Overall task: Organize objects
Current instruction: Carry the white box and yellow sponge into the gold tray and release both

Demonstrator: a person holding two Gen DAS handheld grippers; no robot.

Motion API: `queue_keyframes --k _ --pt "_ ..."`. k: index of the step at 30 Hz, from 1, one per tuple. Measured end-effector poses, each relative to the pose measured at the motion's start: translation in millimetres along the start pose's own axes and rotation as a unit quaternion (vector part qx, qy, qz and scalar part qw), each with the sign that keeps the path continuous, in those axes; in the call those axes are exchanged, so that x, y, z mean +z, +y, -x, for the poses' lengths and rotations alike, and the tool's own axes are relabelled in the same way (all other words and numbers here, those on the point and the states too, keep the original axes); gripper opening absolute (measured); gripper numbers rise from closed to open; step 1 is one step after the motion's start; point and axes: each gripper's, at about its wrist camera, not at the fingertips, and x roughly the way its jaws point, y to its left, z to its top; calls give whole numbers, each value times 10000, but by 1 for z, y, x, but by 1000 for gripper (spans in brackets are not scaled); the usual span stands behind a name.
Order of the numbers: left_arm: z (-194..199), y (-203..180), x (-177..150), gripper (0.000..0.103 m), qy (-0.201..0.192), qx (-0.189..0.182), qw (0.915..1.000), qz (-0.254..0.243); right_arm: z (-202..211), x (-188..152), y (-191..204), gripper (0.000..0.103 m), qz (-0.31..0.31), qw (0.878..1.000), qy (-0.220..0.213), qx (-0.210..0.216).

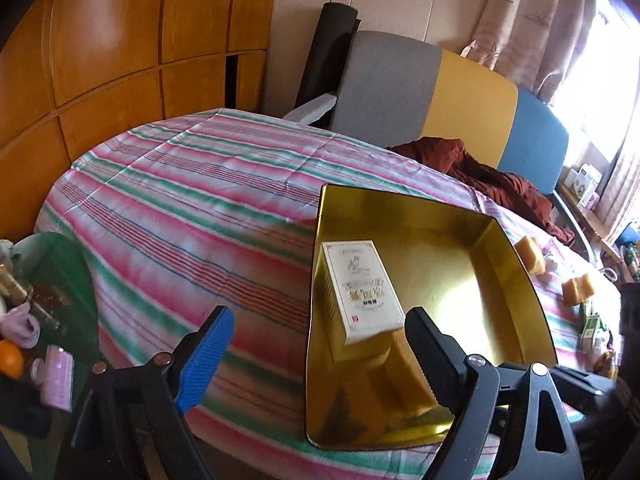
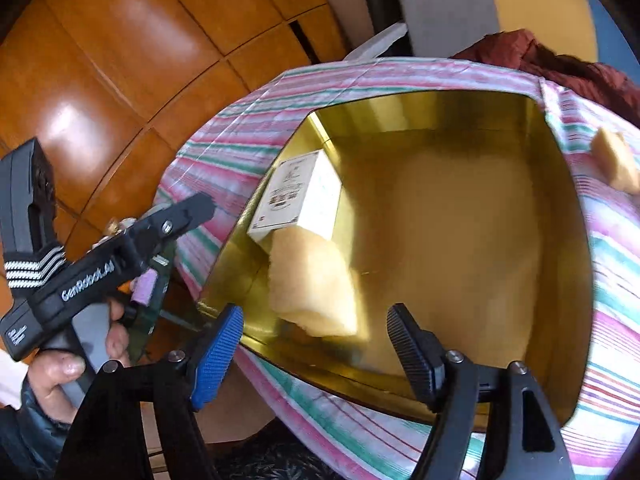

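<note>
A gold metal tray [image 1: 508, 272] [image 2: 560, 208] lies on the striped cloth. Inside it, at its left side, lie a white printed box [image 1: 360, 292] [image 2: 296, 196] and a yellow sponge block [image 1: 404, 376] [image 2: 308, 284] touching the box's near end. My left gripper [image 1: 320, 352] is open and empty, at the tray's near left corner. My right gripper [image 2: 316, 344] is open and empty, over the tray's near rim, just short of the sponge. The left gripper also shows in the right wrist view [image 2: 176, 220], held in a hand.
Two more yellow sponge blocks [image 1: 530, 254] [image 1: 578, 288] lie on the cloth right of the tray; one shows in the right wrist view [image 2: 616, 164]. A dark red garment [image 1: 492, 176] lies behind. A side table [image 1: 60, 280] with an orange and a pink item stands left.
</note>
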Motion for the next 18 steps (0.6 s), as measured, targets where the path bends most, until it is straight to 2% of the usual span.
queue_keyframes --k 3,6,11,12,15,18 --pt "6 -9 -1 93 -95 110 9998 -117 8 -3 -1 79 -33 9993 -203 -322" --pt "17 -22 -4 94 -248 233 9990 -288 17 -3 0 79 22 9972 -410 -627" --pt "34 -36 -5 94 -439 95 9979 -457 29 -5 -2 82 69 9934 -613 -968" --pt "38 -40 -5 94 -518 72 9972 -537 32 -6 -3 86 73 9926 -649 -1024" --pt "48 -57 -9 98 -742 106 9933 -880 38 -9 -7 86 21 9908 -720 -1145" --pt "51 -66 -12 98 -726 -40 9922 -1017 43 -11 -12 86 -58 9882 -795 -1311"
